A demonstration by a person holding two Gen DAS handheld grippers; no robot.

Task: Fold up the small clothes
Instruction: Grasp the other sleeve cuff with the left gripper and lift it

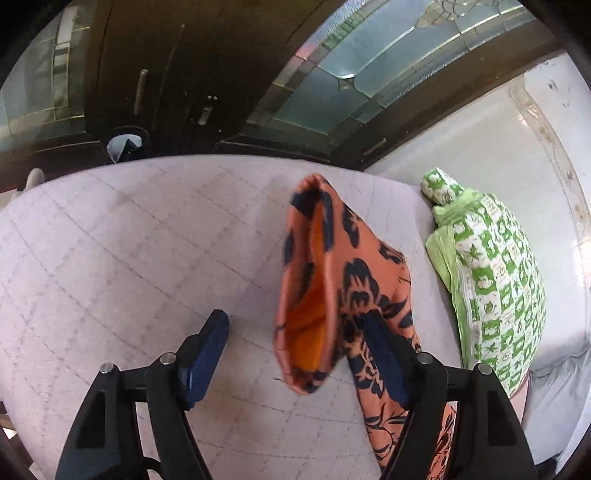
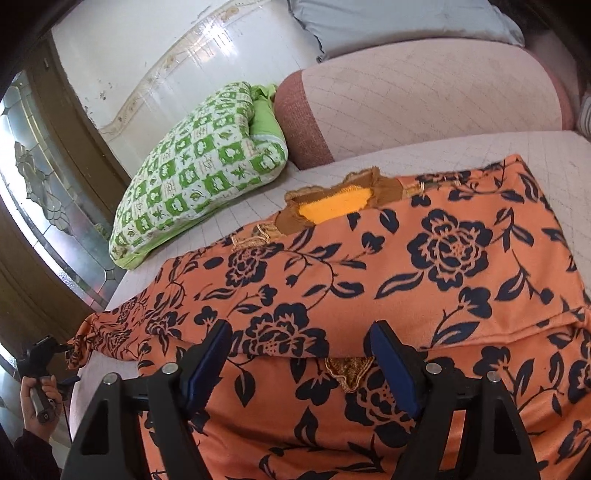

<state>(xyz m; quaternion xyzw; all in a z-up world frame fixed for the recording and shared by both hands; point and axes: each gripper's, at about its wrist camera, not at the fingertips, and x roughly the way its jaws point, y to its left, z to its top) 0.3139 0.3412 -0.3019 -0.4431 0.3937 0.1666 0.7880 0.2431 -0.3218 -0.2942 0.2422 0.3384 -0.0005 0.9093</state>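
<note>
An orange garment with a dark blue flower print lies spread on the pale quilted bed, its brown collar and yellow lining facing away. My right gripper hovers over its near part, open, with a folded edge running between the fingers. In the left wrist view one sleeve of the garment shows its bright orange inside. It lies between the fingers of my left gripper and drapes over the right finger. The jaws stand wide and the pads do not press the cloth. A hand holds that gripper at the sleeve's tip.
A green-and-white patterned pillow lies at the bed's far side, next to a pink bolster and a grey pillow. A white headboard and a dark wooden door with stained glass stand behind the bed.
</note>
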